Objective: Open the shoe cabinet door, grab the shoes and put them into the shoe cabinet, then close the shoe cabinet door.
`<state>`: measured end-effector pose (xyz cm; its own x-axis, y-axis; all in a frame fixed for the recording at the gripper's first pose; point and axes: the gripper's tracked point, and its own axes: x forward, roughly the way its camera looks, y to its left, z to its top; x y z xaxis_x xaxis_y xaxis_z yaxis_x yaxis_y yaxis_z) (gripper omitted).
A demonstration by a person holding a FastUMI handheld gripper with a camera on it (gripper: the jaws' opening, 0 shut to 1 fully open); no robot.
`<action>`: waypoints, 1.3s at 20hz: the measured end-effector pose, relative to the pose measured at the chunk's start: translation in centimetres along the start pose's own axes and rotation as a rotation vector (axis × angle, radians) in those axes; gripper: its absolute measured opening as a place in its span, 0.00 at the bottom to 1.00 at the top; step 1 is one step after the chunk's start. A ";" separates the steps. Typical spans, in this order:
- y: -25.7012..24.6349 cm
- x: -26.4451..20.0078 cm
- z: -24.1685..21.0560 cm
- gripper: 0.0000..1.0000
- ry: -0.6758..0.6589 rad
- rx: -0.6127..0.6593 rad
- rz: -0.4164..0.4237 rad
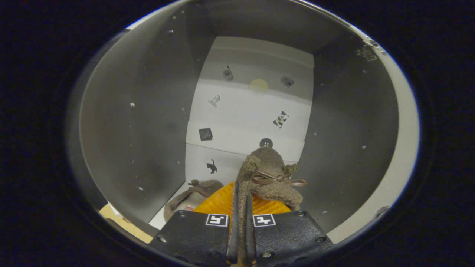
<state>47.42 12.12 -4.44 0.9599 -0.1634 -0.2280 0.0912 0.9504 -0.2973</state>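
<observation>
My gripper (241, 202) is shut on a brown fuzzy shoe (272, 174) with a brown bow, pinching its edge between both fingers. The shoe hangs inside the open shoe cabinet (148, 122), in front of its white back panel (252, 118). A second brown shoe (193, 194) lies on the cabinet floor, left of the fingers and lower than the held one. Grey side walls of the cabinet stand on both sides of the fingers.
The white back panel carries small dark stickers, a round pale patch (258, 85) and a dark round hole (266, 142). The cabinet's pale front rim (402, 148) runs along the right. A strip of tan floor (118, 220) shows below the cabinet's left corner.
</observation>
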 end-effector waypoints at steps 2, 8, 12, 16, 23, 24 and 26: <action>0.2 2.0 -1.5 0.11 0.036 -0.004 0.010; -0.1 6.8 -6.2 0.11 0.163 -0.020 -0.005; 0.1 8.3 -8.1 0.12 0.213 -0.006 0.008; -0.3 8.8 -9.3 0.15 0.266 0.059 0.012; -0.4 5.2 -7.9 0.41 0.274 0.067 0.037; -0.6 4.3 -7.5 0.44 0.270 0.067 0.029; -1.4 1.9 -6.0 0.50 0.222 0.078 -0.016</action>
<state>47.56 8.89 -10.04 0.8770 -0.2244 -0.4249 0.1343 0.9635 -0.2316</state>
